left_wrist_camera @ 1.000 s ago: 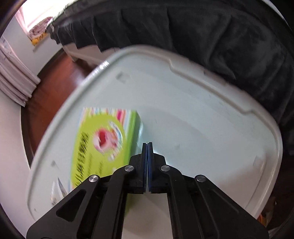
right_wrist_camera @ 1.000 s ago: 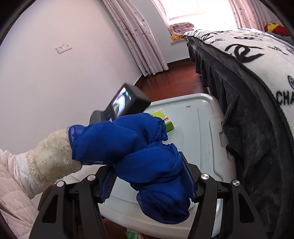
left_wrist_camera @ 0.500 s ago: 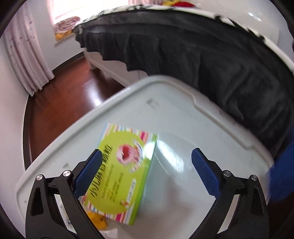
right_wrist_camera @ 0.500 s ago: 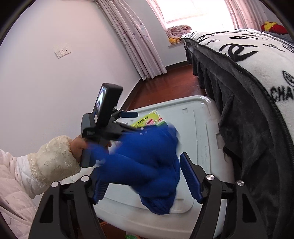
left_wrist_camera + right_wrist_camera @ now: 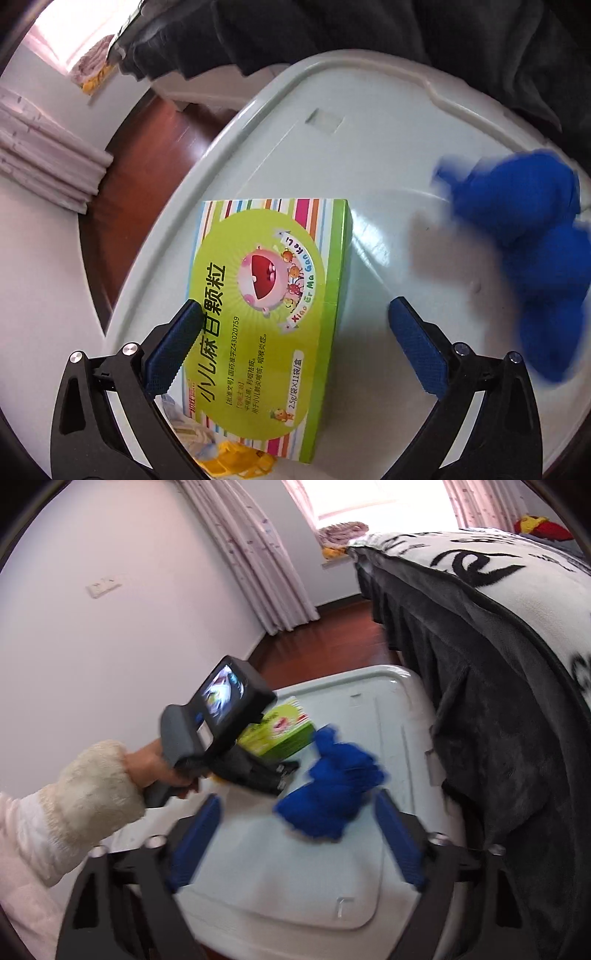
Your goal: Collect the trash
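A green medicine box (image 5: 273, 295) lies flat on the white storage-bin lid (image 5: 369, 122). My left gripper (image 5: 291, 317) hangs just over the box's near half, open wide, pads off it. To its right a crumpled blue fabric bundle (image 5: 524, 229) rests on the lid, blurred. In the right wrist view the same bundle (image 5: 332, 782) lies just past my right gripper (image 5: 297, 799), whose jaws are opening with no pad pressing on it. A hand in a cream cuff holds the left gripper (image 5: 286, 775) beside the box (image 5: 280, 731).
A yellow wrapper (image 5: 236, 458) and a pale wrapper (image 5: 184, 424) lie at the box's near end. A bed with a dark skirt (image 5: 498, 686) presses along the lid's right side. The wall, curtains (image 5: 251, 554) and wood floor (image 5: 332, 627) lie left and beyond.
My left gripper went from shut to wide open and came down over the green box. My right gripper's jaws spread and let go of the blue bundle, which dropped onto the lid.
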Demonstrator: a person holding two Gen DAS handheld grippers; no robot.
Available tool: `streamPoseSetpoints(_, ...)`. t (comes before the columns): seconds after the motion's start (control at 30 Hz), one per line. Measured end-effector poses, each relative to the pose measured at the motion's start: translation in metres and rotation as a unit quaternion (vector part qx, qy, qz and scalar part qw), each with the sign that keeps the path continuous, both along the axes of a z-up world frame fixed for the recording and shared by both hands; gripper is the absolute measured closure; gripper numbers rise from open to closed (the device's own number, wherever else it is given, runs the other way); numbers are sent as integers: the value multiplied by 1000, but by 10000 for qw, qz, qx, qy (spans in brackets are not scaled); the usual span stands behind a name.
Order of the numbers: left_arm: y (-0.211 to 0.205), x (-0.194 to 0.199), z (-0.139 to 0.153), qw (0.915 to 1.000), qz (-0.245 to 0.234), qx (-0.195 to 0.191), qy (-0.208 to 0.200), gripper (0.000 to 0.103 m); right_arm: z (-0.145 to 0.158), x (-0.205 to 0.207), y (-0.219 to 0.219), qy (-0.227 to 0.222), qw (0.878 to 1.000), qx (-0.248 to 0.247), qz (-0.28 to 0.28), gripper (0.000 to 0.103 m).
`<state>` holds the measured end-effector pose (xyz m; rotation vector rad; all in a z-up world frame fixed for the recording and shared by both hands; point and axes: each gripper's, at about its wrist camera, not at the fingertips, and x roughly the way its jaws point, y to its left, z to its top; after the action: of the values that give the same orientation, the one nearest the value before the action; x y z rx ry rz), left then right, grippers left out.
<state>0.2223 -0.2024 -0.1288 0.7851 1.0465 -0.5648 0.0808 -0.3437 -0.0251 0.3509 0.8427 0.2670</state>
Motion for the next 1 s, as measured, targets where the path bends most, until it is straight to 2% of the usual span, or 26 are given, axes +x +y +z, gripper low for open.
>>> streamPoseSetpoints(0.03,3,2,3,9999,86,-116,0,10,-1,8,1,97,9999,-95,-61,10)
streamPoseSetpoints(0.07,6,0,5,9998,119,-104,-141,24,-4,16,2,269,9995,-149,-79,4)
streamPoseSetpoints(0.1,10,-3,8,9992,141,-50,-361,36,-7,20,3,339,9992,-158,-109,5)
streamPoseSetpoints(0.13,15,-5,14,9990,145,-253,-330,40,-10,23,4,376,9991,-117,-150,5)
streamPoseSetpoints(0.2,20,-11,23,9978,195,-491,-400,60,-20,29,7,572,9982,-92,-173,5)
streamPoseSetpoints(0.23,17,-17,25,9974,107,-403,-584,65,-25,31,9,672,9974,-118,-237,5)
streamPoseSetpoints(0.3,11,-24,20,9976,7,-236,-653,77,-34,34,12,799,9965,17,-235,5)
streamPoseSetpoints(0.37,8,-31,20,9977,-84,-217,-641,80,-39,37,15,879,9956,105,-293,5)
streamPoseSetpoints(0.47,11,-23,24,9982,18,-414,-434,80,-48,43,17,1065,9933,225,-382,5)
streamPoseSetpoints(0.63,12,-21,25,9980,94,-504,-358,81,-68,62,18,1269,9868,760,-656,5)
streamPoseSetpoints(0.8,11,-21,24,9981,96,-477,-368,81,-92,82,33,1480,9847,562,-730,4)
streamPoseSetpoints(0.87,12,-20,24,9982,146,-438,-381,81,-92,82,34,1328,9866,531,-788,4)
streamPoseSetpoints(1.0,15,-17,24,9982,177,-493,-305,81,-93,89,35,1338,9878,338,-715,4)
